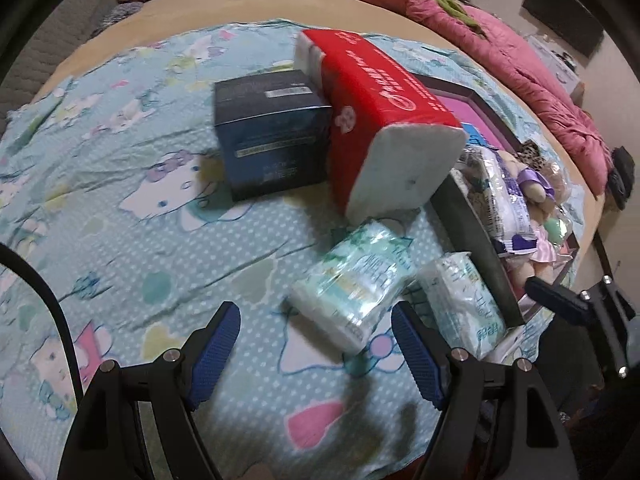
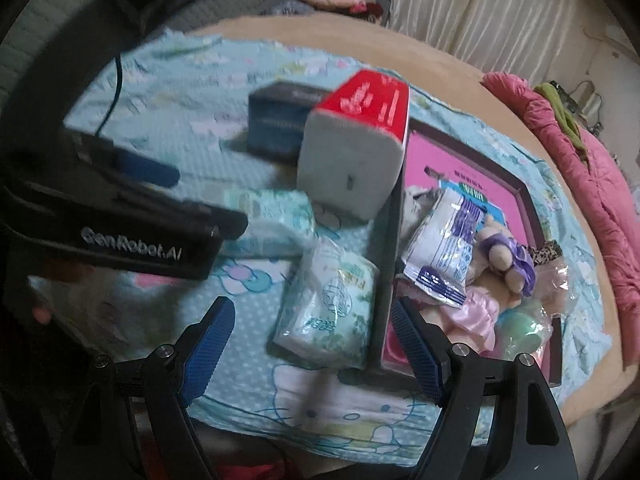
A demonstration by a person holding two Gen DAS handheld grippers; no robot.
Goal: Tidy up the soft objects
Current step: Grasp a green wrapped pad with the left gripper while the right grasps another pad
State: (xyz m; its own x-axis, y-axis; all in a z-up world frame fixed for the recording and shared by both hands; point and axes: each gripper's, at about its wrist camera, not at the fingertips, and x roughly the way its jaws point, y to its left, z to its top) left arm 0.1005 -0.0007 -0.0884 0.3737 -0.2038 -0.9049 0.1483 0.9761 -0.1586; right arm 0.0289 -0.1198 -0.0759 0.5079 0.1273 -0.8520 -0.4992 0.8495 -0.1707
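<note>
Left gripper [image 1: 316,344] tilted steeply down, jaws wide apart, blue pads [image 1: 212,354] bare, nothing between them, nothing touched. Right gripper [image 2: 312,344] likewise pitched down, jaws spread wide, pads [image 2: 208,346] empty and clear of contact. Seen from the right wrist: left gripper [image 2: 200,196] at the left, blurred, fingers apart, a fingertip [image 2: 40,314] of the holding hand just visible below it. Seen from the left wrist: one black finger of the right gripper [image 1: 560,304] at the right edge.

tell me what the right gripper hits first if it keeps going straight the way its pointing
Most likely the small green-and-white tissue pack, which lies between the open fingers of the right gripper, close beside the dark tray wall. Depth is unclear; its right finger might catch that wall.
</note>
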